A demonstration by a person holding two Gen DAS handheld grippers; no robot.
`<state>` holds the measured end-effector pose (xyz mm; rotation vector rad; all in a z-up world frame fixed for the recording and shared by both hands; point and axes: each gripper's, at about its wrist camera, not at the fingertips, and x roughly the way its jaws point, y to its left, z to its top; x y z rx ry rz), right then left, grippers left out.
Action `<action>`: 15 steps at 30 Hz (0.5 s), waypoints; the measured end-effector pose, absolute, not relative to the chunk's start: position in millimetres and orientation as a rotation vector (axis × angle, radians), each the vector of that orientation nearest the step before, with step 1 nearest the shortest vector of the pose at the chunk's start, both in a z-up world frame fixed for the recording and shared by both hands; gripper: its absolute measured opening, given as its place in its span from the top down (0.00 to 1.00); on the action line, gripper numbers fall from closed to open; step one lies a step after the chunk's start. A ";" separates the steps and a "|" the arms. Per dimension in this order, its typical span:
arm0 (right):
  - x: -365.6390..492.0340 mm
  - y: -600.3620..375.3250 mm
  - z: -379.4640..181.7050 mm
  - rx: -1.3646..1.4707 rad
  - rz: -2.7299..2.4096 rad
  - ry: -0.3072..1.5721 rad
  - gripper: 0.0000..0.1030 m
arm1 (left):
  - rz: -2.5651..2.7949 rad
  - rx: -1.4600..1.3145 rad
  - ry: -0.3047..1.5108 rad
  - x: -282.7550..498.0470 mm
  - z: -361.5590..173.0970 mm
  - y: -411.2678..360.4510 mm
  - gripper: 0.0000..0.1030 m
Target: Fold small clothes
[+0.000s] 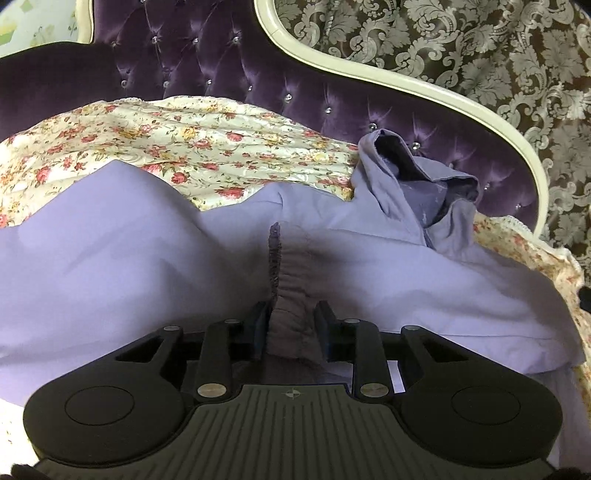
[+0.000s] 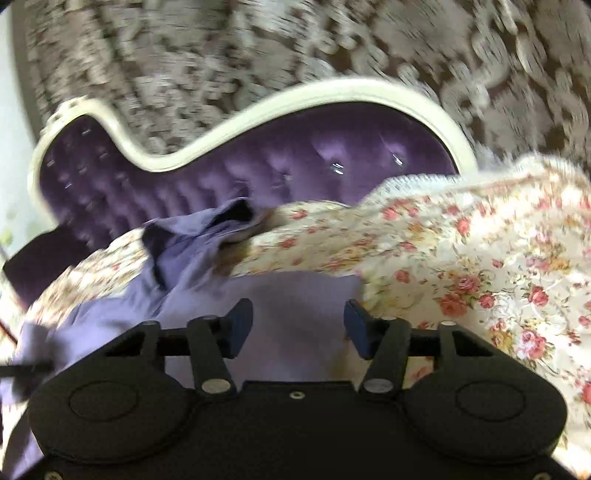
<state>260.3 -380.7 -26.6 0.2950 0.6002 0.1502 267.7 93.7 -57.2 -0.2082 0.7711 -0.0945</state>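
Note:
A lilac garment (image 1: pixel 110 229) lies spread over a floral bedspread (image 1: pixel 184 144), with one end bunched up at the right near the headboard. My left gripper (image 1: pixel 291 326) is shut on the garment's gathered elastic band (image 1: pixel 286 295), which stands up in a ridge between the two pads. The right wrist view is blurred. In it my right gripper (image 2: pixel 297 321) stands open low over a flat part of the same lilac garment (image 2: pixel 295 291). Its pads are wide apart and press on nothing. The crumpled end of the cloth lies to its upper left.
A purple tufted headboard (image 1: pixel 229 59) with a curved cream frame (image 1: pixel 369 70) runs behind the bed, against brown damask wallpaper (image 1: pixel 461 33). The floral bedspread (image 2: pixel 480 266) rises in a fold to the right of the right gripper, with a lace edge.

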 end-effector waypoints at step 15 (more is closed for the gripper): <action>321.1 -398.2 -59.6 0.187 0.051 0.722 0.96 | -0.119 -0.195 0.757 266.4 -60.6 96.5 0.73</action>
